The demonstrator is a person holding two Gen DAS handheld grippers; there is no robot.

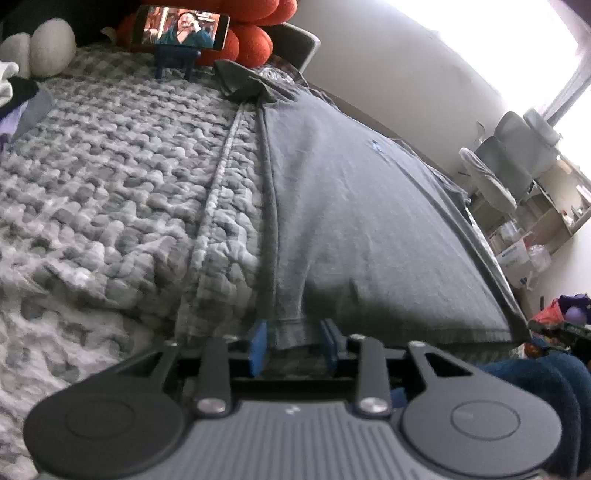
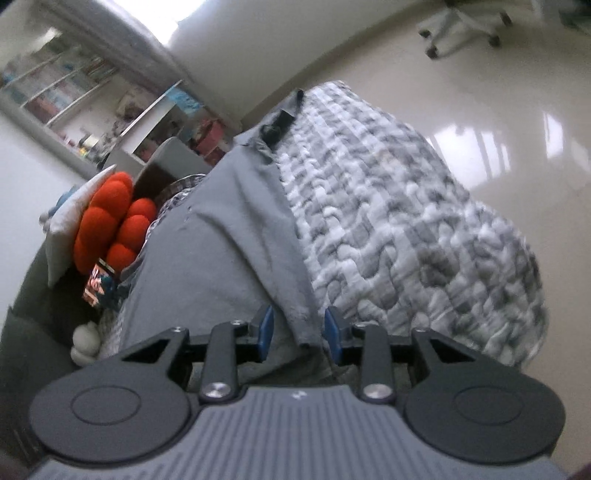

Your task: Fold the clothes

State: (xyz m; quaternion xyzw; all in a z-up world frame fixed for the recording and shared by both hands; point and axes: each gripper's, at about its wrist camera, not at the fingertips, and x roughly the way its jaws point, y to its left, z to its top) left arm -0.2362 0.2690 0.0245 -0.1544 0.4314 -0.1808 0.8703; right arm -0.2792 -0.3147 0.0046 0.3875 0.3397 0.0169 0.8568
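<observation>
A grey T-shirt lies spread flat on a grey and white quilted bedspread. My left gripper is open, its blue fingers on either side of the shirt's near hem corner. In the right wrist view the same shirt lies with one edge folded over. My right gripper is open, its blue fingers on either side of the shirt's near edge. Neither gripper is closed on the cloth.
A phone on a blue stand plays a video at the bed's head, in front of an orange cushion. Other clothes lie at the far left. An office chair and shelves stand beyond the bed, with glossy floor beside it.
</observation>
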